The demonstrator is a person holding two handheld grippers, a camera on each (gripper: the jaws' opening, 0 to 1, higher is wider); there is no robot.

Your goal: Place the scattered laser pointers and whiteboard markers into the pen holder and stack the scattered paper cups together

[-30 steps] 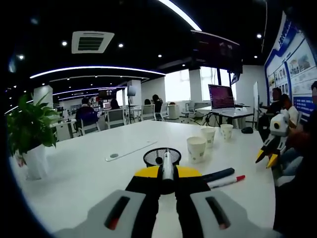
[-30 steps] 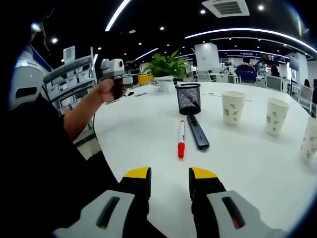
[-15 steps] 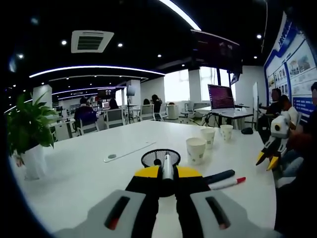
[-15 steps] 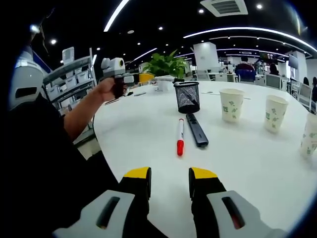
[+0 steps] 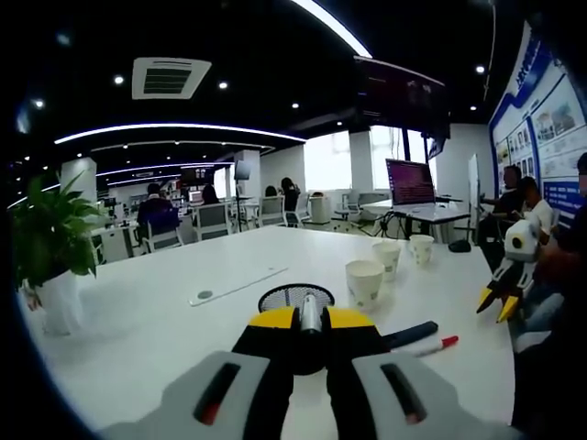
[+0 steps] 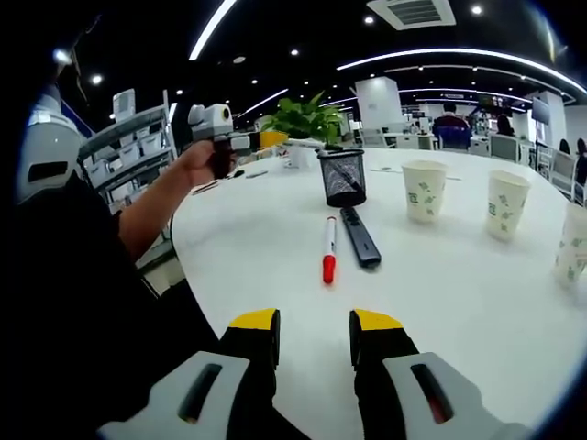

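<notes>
Now the left gripper (image 5: 310,316) holds a thin silver pointer (image 5: 310,312) near the mesh pen holder (image 5: 295,297); light, stiff and smooth, it should be gripped mid-body. The right gripper (image 6: 312,332) is half open over the white table (image 6: 459,293), the red-capped marker (image 6: 328,249) farther ahead.

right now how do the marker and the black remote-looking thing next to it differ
The marker is thin and white with a red cap; the black pointer is wider, flatter and dark all over. The marker's capped end lies nearer the right gripper, while the pointer sits farther back, its far end close to the mesh pen holder. Both lie flat, side by side on the white table, neither held.
</notes>
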